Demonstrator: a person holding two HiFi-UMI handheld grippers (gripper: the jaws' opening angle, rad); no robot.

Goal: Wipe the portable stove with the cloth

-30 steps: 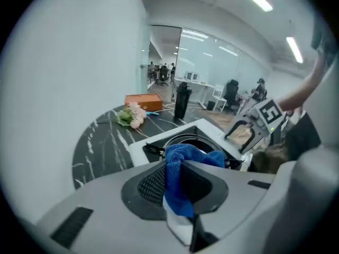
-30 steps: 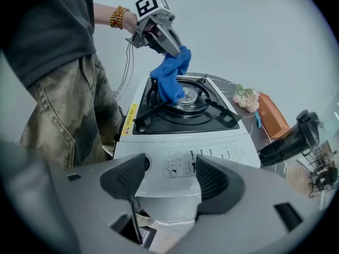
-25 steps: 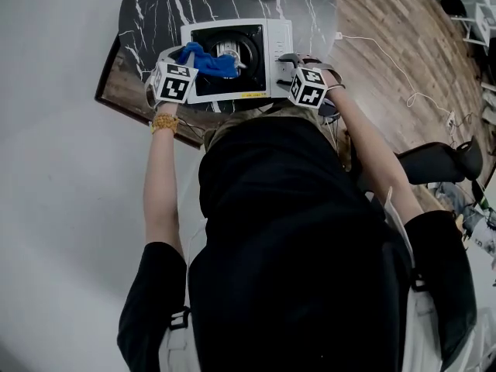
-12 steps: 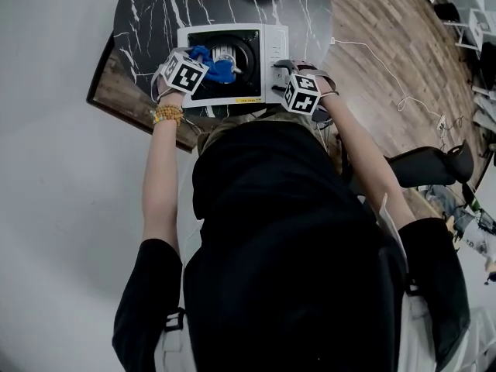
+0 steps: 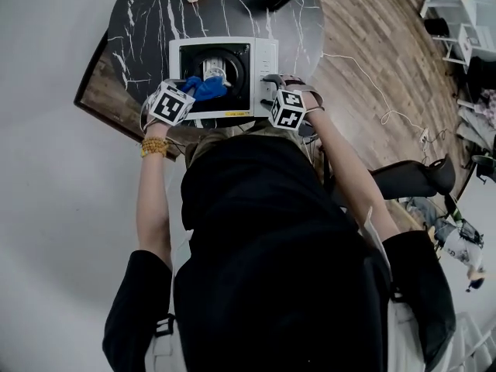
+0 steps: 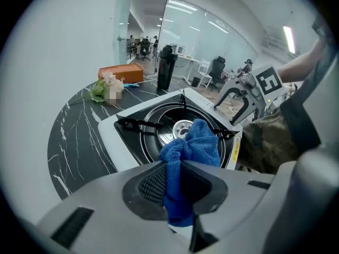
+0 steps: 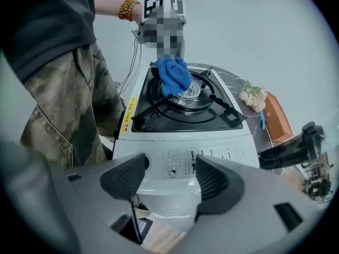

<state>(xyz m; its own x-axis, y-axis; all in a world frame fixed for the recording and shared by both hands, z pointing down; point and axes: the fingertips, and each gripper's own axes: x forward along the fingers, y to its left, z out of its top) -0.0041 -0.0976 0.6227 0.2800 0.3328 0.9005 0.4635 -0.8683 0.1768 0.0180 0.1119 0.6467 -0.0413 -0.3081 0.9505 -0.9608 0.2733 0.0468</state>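
Head view: on the black marble table [image 5: 147, 22], the left gripper [image 5: 191, 93] is pinching a blue cloth [image 5: 208, 88], and the cloth is bunching over the burner in the near left part of the white stove [image 5: 263, 53]. In the left gripper view, both pads are pressing on the cloth's fold. Further right, the right gripper [image 5: 273, 84] is hanging at the stove's control panel, its jaws standing spread and gripping nothing.

Left tool [image 6: 172, 187] clamps the cloth [image 6: 192, 142]; right tool [image 7: 170, 181] gapes, both angled steeply down.
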